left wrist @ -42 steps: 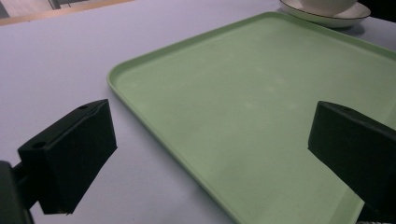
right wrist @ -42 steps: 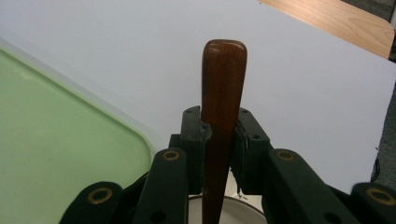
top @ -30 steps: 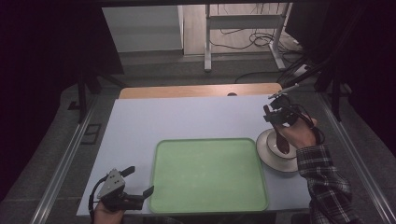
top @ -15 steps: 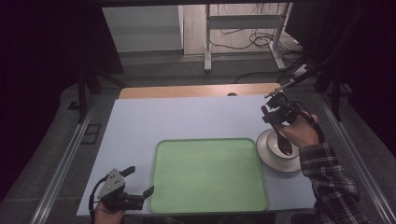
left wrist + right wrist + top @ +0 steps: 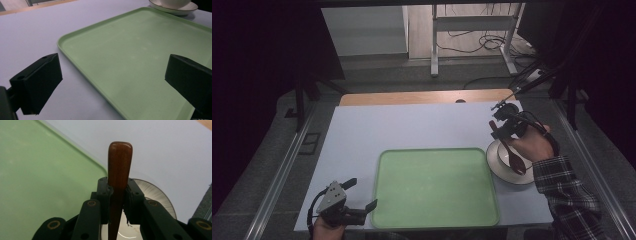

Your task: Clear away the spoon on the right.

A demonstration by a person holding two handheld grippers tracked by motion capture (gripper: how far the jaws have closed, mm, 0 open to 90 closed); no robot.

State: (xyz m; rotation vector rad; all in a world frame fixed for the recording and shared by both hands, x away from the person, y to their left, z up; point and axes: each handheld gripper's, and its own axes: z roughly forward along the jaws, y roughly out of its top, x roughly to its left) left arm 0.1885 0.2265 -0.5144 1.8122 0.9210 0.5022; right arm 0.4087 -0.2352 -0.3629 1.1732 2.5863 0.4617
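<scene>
A dark wooden spoon is clamped by its handle in my right gripper, which is shut on it. The spoon's bowl end hangs over a white bowl on a white saucer at the table's right. In the right gripper view the handle's tip sticks up past the fingers, with the saucer behind. My left gripper stands open at the front left, just off the corner of an empty green tray. Its own view shows nothing between the jaws of the left gripper, and the tray lies ahead of them.
The pale blue table top has bare room behind and left of the tray. A wooden strip runs along its far edge. Metal rails flank the table, and cables lie on the floor beyond.
My right gripper has shifted slightly left with the spoon, which now slants down over the bowl. The left gripper has not moved.
</scene>
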